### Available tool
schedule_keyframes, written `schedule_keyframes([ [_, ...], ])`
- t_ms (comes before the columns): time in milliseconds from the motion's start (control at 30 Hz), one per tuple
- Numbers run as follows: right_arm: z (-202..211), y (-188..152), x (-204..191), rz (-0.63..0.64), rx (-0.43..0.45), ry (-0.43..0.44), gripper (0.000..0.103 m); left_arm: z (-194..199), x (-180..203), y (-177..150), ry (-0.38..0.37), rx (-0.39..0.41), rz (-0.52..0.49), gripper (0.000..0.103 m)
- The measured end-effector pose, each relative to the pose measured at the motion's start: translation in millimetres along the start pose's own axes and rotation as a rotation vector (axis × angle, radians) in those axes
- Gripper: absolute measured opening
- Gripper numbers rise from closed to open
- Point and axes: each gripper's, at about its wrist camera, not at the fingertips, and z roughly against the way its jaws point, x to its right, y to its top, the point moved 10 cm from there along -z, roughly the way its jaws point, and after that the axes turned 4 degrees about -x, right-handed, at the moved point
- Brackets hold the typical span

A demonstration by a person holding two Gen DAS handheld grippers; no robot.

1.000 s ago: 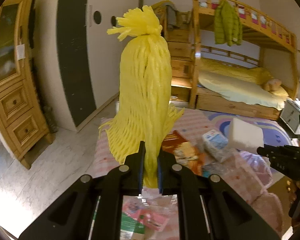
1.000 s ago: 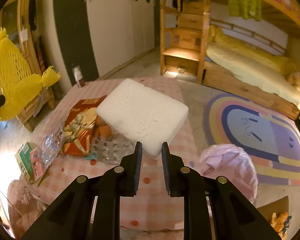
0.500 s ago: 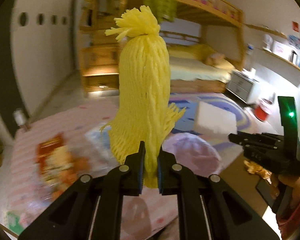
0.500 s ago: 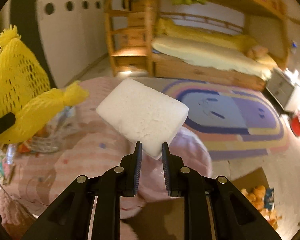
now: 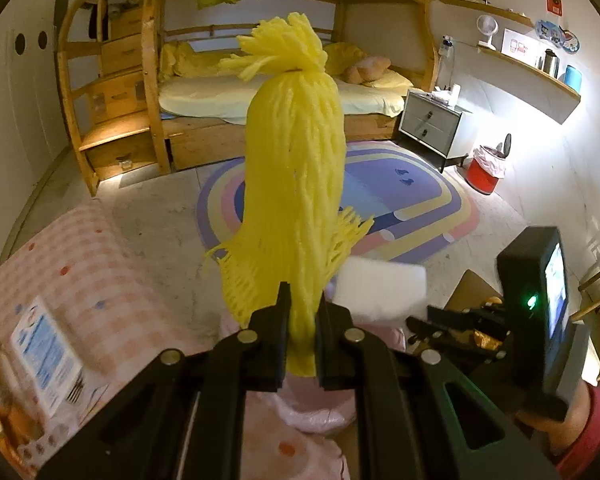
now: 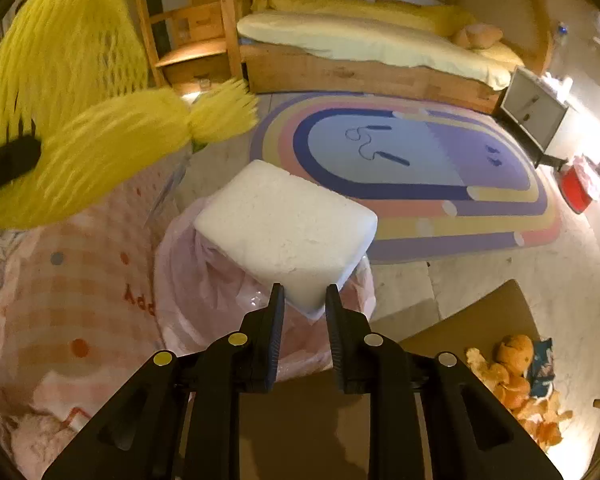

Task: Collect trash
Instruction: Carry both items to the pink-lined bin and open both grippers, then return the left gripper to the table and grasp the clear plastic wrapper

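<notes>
- The left gripper [image 5: 302, 316] is pinching the lower end of a yellow foam net sleeve [image 5: 296, 168]; its fingers are pressing the net from both sides, with only the squeezed foam between them; the sleeve is standing upright out of the jaws, its tied tuft spreading at the top and frayed ends sticking out at both sides low down.
- The right gripper [image 6: 303, 304] is clamping a corner of a white foam block [image 6: 286, 230]; the jaws have just been opening a little, yet the block is sitting between the pads and touching both; the block is tilting up and away from the fingers.
- The block is hanging over a pink plastic bag [image 6: 204, 280], whose crinkled mouth is showing just beneath and around it; in the left wrist view the same bag [image 5: 320, 412] is lying below the left jaws, partly hidden by them.
- In the right wrist view the yellow sleeve is filling the upper left, beside the block but apart from it.
- A table under a pink checked cloth [image 5: 88, 264] is lying to the left of the bag, with a blue and white printed packet [image 5: 46, 356] on it.
- Orange peels [image 6: 516, 384] are lying on the floor at the lower right, next to a sheet of brown cardboard [image 6: 480, 320].
- A rainbow rug [image 6: 416, 172] is spreading beyond the bag, and a wooden bunk bed [image 5: 284, 96] is standing behind it; a small red bin [image 5: 482, 170] is standing near the wall.
</notes>
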Motion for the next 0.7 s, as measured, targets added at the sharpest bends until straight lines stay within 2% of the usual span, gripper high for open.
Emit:
schedule_keyframes([
  [33, -5.8, 0.2, 0.4, 0.002, -0.008, 0.004, 0.025, -1.8, 0.2, 2.1, 0.001, -0.001, 0.001, 0.012],
  [67, -8.2, 0.2, -0.3, 0.001, -0.011, 0.011, 0.028, -4.8, 0.7, 3.8, 0.003, -0.003, 0.006, 0.024],
  [100, -11.5, 0.0, -0.2, -0.003, -0.014, 0.021, 0.035, -7.0, -2.4, 4.7, 0.012, -0.004, 0.018, 0.047],
  [133, -13.8, 0.9, 0.0, -0.007, -0.017, 0.024, 0.04, -6.1, -6.6, 6.5, 0.022, -0.003, 0.031, 0.057],
  [167, -14.7, 0.9, 1.5, -0.01, -0.017, 0.023, 0.049, -4.2, -6.8, 5.9, 0.025, 0.002, 0.038, 0.065],
  [300, -2.0, -1.8, 3.3, -0.042, -0.001, 0.031, 0.051, 5.0, -20.3, 4.2, 0.055, 0.012, 0.06, 0.065],
  [433, 34.9, 0.3, 3.0, -0.088, 0.062, 0.066, 0.051, 36.0, -42.8, -5.2, 0.099, 0.029, 0.11, 0.065],
  [700, 111.0, 8.5, -39.2, -0.037, 0.195, 0.125, 0.051, 109.5, -75.9, -35.7, 0.186, 0.077, 0.17, 0.065],
])
